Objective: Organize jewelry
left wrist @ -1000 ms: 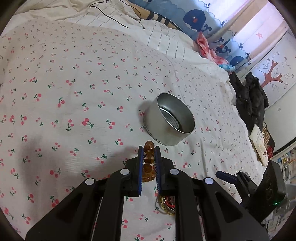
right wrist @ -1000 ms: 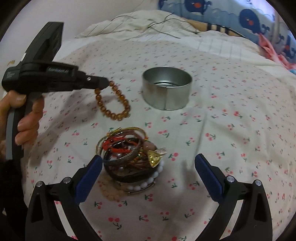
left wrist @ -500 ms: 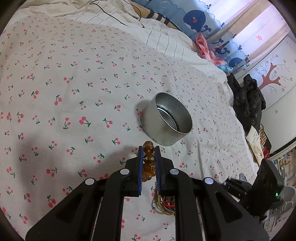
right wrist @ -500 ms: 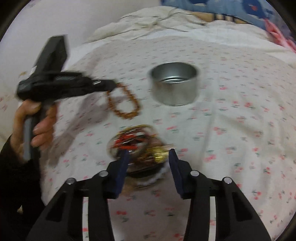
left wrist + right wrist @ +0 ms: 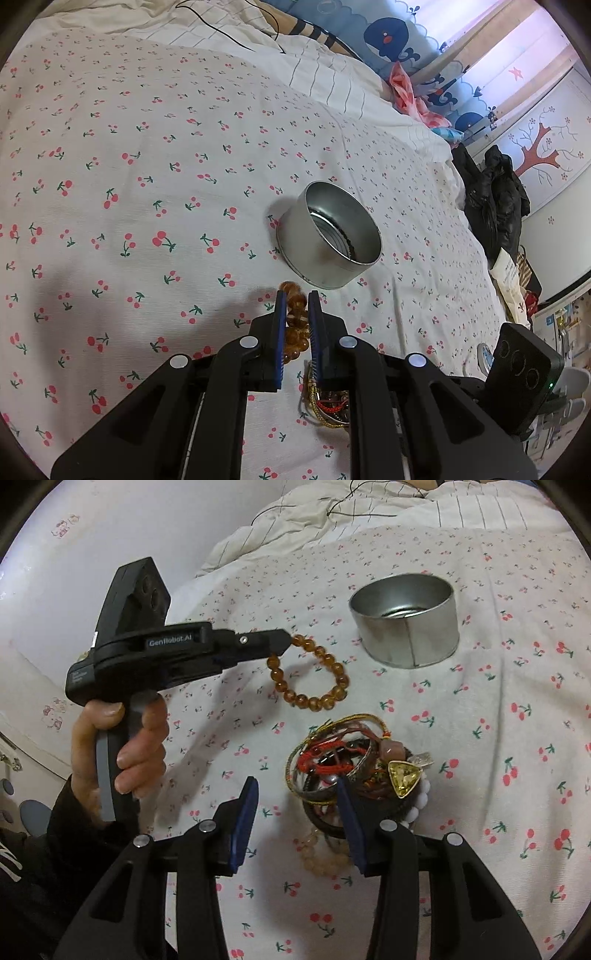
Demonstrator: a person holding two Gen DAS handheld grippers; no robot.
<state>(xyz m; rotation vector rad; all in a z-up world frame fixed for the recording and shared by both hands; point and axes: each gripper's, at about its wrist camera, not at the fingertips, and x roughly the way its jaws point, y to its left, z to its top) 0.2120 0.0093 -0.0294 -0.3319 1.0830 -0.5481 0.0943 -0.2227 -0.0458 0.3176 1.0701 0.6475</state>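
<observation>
My left gripper (image 5: 295, 301) is shut on an amber bead bracelet (image 5: 295, 321), held above the bed just short of the round metal tin (image 5: 328, 240). In the right wrist view the bracelet (image 5: 314, 679) hangs from the left gripper (image 5: 284, 642), left of the tin (image 5: 406, 624). My right gripper (image 5: 295, 794) is open and empty, low over the left side of a pile of bracelets and a yellow pendant (image 5: 354, 771). The pile also shows in the left wrist view (image 5: 325, 402) under the left gripper.
The cherry-print bedsheet (image 5: 147, 184) covers the bed. A striped blanket with a black cable (image 5: 258, 40) lies at the far end. Dark clothes (image 5: 491, 195) hang off the right bed edge. A wall (image 5: 74, 554) stands on the left.
My left gripper carried the amber bracelet slightly closer to the tin. My right gripper narrowed from wide open and moved down over the jewelry pile, then widened somewhat.
</observation>
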